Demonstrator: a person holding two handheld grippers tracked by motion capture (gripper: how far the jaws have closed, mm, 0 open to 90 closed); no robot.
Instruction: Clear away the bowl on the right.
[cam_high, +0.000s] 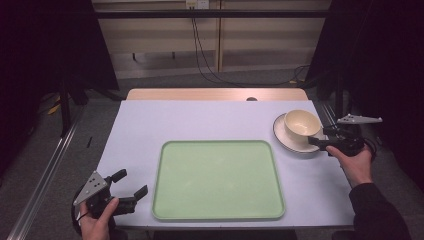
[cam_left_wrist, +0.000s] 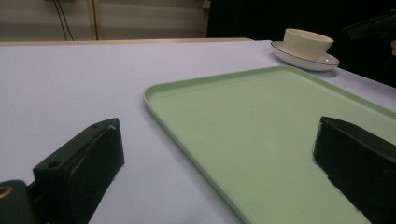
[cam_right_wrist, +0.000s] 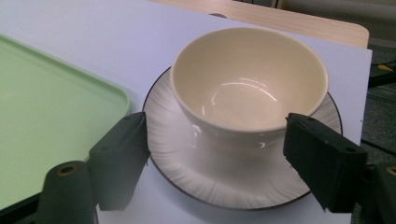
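A cream bowl (cam_high: 301, 123) (cam_right_wrist: 247, 79) stands in a white dark-rimmed plate (cam_high: 287, 140) (cam_right_wrist: 224, 179) at the table's far right. My right gripper (cam_high: 320, 136) (cam_right_wrist: 215, 126) is open at the plate's near right edge. Its jaws hang over the plate, with the bowl just ahead of their tips and nothing held. A pale green tray (cam_high: 217, 180) (cam_left_wrist: 261, 121) (cam_right_wrist: 46, 116) lies empty mid-table. My left gripper (cam_high: 131, 183) (cam_left_wrist: 219, 135) is open at the near left corner, beside the tray's left rim. In the left gripper view the bowl (cam_left_wrist: 308, 43) and plate (cam_left_wrist: 327, 61) sit far off.
The table (cam_high: 150, 125) has a pale lilac cover, with a wooden strip (cam_high: 215, 94) along its far edge. Cables (cam_high: 210, 70) trail across the floor behind it. Dark curtains flank both sides, and a metal rail (cam_high: 45, 175) runs along the left.
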